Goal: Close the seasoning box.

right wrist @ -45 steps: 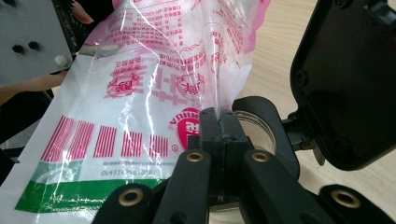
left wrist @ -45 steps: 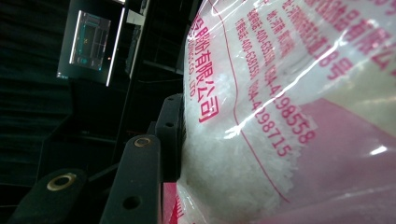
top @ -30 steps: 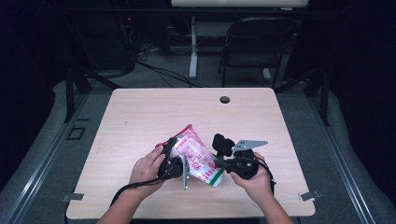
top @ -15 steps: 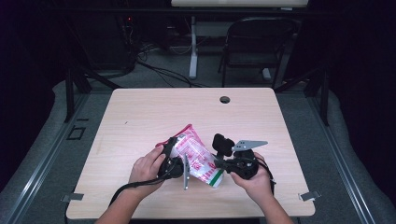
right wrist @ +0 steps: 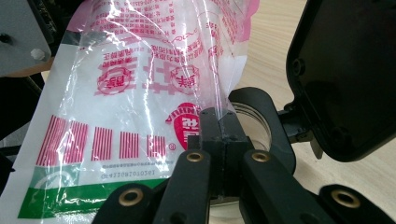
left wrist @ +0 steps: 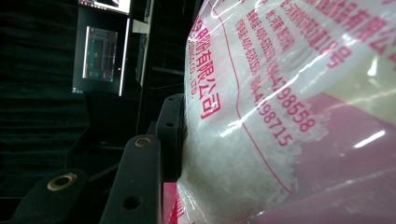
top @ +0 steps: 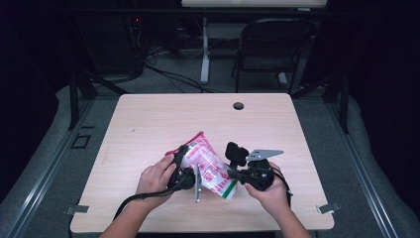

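Observation:
A clear plastic bag (top: 210, 166) of white grains with pink print and a green bottom stripe hangs just above the table's front middle, held between both grippers. My left gripper (top: 182, 164) is clamped on the bag's left side; in the left gripper view the bag (left wrist: 280, 116) bulges against one black jaw and hides the other. My right gripper (right wrist: 218, 126) is shut on the thin clear edge of the bag (right wrist: 140, 93). Just behind those jaws is a clear jar with a black rim (right wrist: 275, 135), its black flip lid (right wrist: 345, 79) standing open.
The light wooden table (top: 148, 124) has a round cable hole (top: 238, 105) near its far edge. A folding chair (top: 270, 49) and a desk leg stand beyond it on the dark floor. A lit monitor (left wrist: 100, 51) hangs in the dark background.

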`<state>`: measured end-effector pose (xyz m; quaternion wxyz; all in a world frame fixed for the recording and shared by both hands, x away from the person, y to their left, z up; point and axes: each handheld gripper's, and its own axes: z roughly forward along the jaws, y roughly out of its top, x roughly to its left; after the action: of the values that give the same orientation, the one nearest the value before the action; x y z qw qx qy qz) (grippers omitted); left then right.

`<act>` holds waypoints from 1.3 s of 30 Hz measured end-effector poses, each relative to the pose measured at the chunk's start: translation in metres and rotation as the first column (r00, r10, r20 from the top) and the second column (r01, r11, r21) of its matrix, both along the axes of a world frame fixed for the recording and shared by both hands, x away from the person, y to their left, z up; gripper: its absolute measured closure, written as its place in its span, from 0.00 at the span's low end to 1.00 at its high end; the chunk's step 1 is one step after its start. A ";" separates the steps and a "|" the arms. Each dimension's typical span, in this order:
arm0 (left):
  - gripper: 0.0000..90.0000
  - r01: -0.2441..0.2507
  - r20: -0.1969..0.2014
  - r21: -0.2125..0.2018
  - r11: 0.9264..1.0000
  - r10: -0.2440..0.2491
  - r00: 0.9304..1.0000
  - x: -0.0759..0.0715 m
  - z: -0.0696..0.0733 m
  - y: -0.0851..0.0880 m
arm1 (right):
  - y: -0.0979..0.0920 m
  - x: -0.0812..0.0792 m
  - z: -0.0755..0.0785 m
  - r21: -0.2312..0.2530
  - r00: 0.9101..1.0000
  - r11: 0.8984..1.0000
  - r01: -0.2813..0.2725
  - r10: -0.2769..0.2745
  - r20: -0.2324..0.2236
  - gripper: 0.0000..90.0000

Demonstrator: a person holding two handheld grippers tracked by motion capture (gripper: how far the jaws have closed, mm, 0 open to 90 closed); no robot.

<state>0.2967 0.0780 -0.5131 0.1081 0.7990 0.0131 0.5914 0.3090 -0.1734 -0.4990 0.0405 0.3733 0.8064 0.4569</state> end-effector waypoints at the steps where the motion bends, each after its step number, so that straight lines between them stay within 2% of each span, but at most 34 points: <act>1: 0.70 -0.001 -0.001 0.003 1.000 0.001 1.000 -0.001 0.000 0.000 | 0.000 0.000 0.000 -0.005 1.000 1.000 -0.002 0.002 0.000 1.00; 10: 0.70 0.003 0.010 0.023 1.000 -0.004 1.000 -0.002 0.001 0.000 | 0.002 0.000 -0.003 -0.004 1.000 1.000 -0.003 0.003 -0.003 1.00; 13: 0.70 0.004 0.019 0.031 1.000 -0.005 1.000 -0.002 0.001 0.000 | 0.002 0.000 -0.003 -0.020 1.000 1.000 -0.003 0.003 -0.001 1.00; 30: 0.70 0.007 0.049 0.041 0.999 -0.009 0.999 -0.004 0.005 -0.003 | 0.001 0.000 -0.004 -0.017 1.000 1.000 -0.001 0.001 -0.006 1.00; 36: 0.70 0.007 0.047 0.039 0.999 -0.009 0.999 -0.005 0.007 -0.004 | 0.001 0.000 -0.004 -0.015 1.000 1.000 0.003 -0.003 -0.004 1.00; 39: 0.70 0.011 0.060 0.044 0.999 -0.014 0.998 -0.005 0.008 -0.005 | -0.001 0.000 -0.004 -0.021 1.000 1.000 -0.002 0.002 -0.006 1.00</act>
<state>0.2922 0.0729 -0.5051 0.0948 0.7829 -0.0082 0.6149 0.3094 -0.1743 -0.5029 0.0415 0.3733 0.8116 0.4474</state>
